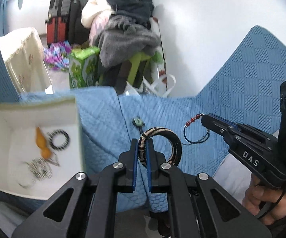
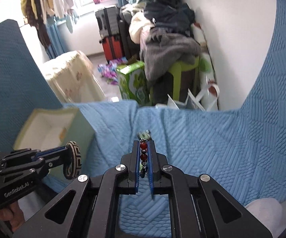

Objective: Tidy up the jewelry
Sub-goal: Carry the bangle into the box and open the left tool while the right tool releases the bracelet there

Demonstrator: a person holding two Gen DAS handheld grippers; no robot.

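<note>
Both tools are loaded, and the box point(image 1: 34, 148) sits to the left on the blue quilted sofa cover point(image 1: 232, 99). The left tool point(image 1: 142, 150) is closed on a woven black-and-cream bangle point(image 1: 162, 138), pinching its left arc so the ring stands up in front of the pads. The right tool point(image 2: 143, 154) is closed on a thin bracelet with red beads point(image 2: 143, 150); from the left camera its blue cord point(image 1: 194, 138) loops down below the tool tip, hanging free.

The step in hand looks like carrying these two pieces to the box. To do it well, I would take the left tool over first, since it is nearer: bring the bangle above an open patch of the white floor, lower it until it is close to the bottom, then open the pads so it does not bounce out. The right tool should wait well apart to the right, then follow. Its dangling cord could catch on the box rim, so it is best lifted over the wall rather than dragged across.

The box already holds a black beaded ring point(image 1: 59, 139), an orange piece point(image 1: 41, 142) and a striped black-and-white ring point(image 1: 41, 167), all smeared by motion blur, so their exact shapes are hard to read. A small greenish item point(image 1: 138, 121) lies further off in the seam of the cover; it is too blurred to name. The near wall of the box is cut off by the left tool's frame, and in the right view only the box's side and a little of its inside show.
</note>
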